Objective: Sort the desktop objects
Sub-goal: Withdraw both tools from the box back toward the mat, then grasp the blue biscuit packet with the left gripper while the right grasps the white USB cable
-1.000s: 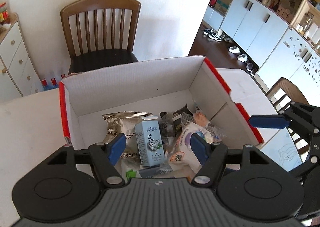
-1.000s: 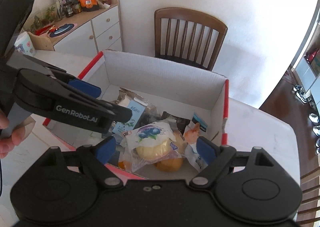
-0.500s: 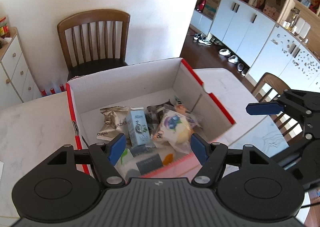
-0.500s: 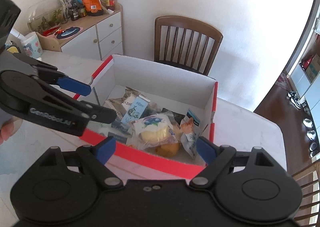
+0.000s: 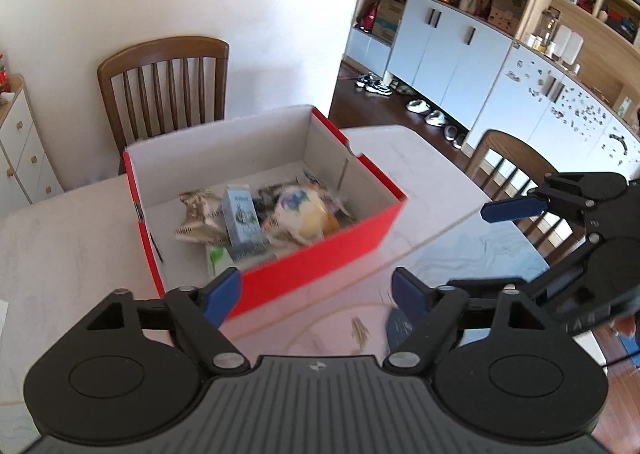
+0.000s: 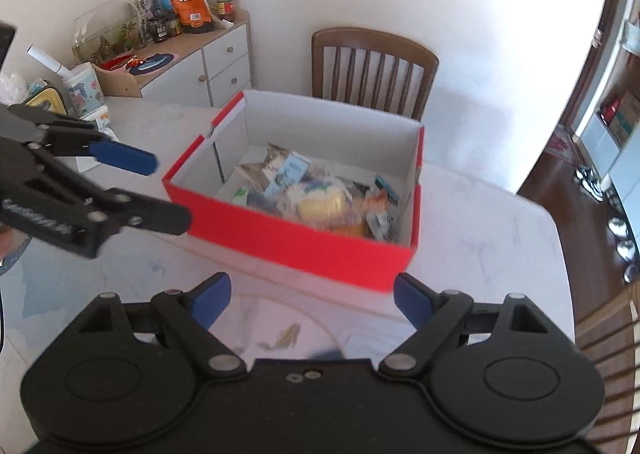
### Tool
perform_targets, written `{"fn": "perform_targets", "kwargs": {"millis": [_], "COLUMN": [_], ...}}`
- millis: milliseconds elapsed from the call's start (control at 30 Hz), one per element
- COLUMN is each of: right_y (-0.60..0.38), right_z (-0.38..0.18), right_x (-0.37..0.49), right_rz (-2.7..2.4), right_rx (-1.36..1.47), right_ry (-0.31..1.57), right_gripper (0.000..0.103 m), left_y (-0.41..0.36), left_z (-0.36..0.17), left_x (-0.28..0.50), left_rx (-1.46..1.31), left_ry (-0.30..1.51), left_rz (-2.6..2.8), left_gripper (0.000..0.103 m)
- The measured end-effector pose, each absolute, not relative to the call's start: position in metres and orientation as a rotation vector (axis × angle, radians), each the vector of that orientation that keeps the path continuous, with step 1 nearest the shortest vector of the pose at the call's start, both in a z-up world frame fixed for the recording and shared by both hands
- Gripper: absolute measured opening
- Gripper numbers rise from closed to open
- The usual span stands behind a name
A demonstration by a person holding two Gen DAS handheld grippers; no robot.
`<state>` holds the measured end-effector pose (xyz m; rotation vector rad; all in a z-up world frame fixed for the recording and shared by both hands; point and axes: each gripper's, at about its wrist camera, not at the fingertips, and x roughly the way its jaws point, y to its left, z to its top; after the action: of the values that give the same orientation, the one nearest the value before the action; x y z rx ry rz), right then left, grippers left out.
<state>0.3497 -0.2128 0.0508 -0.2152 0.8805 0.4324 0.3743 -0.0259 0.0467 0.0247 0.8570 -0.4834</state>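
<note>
Red box, ahead of both grippers: packed with snacks. Left gripper: empty, jaws just widened. Right gripper: spread, empty. Desk: sorting apparently near complete.

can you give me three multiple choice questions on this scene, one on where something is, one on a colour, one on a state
1. Where is the light blue carton?
A. inside the box
B. on the chair seat
C. on the table beside the box

2. What colour is the outside of the box?
A. green
B. red
C. black

3. How is the right gripper?
A. shut on a snack bag
B. shut with nothing in it
C. open with nothing in it

Answers:
1 A, the carton stands among the wrapped snacks within the box walls.
2 B, the outer walls are red and the inside is white.
3 C, its blue pads stand wide apart over bare table.
</note>
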Motion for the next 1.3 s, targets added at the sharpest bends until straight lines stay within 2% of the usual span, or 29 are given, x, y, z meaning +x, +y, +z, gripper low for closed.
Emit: {"fn": "perform_targets", "kwargs": {"millis": [233,300,333,800,1300], "right_y": [-0.219,-0.218,-0.218,-0.192,-0.174], "right_z": [0.031,0.023,0.019,-0.038,-0.078], "right_x": [0.320,0.313,0.309,0.267,0.241], "right_rz": [0.400,0.390,0.389,0.361,0.330], "right_rx": [-0.206,-0.199,-0.196,-0.179,-0.167], "right_ry": [0.915,0.928,0.935,1.009,1.073], "right_gripper": [0.089,0.089,0.089,0.089,0.086], "left_y": [-0.015,-0.011,-0.010,-0.009,-0.020], "left_z": [0.023,0.014,0.011,-0.046,-0.097], "left_x": [0.328,0.316,0.310,0.238,0.206], "left_rx": [0.011,0.020,0.025,0.074,0.108], "left_ry": [0.881,0.879,0.877,0.909,0.941], "left_rz": [-0.498,-0.489,-0.485,-0.485,-0.469], "left_gripper": [0.086,0.100,0.103,0.103,0.103]}}
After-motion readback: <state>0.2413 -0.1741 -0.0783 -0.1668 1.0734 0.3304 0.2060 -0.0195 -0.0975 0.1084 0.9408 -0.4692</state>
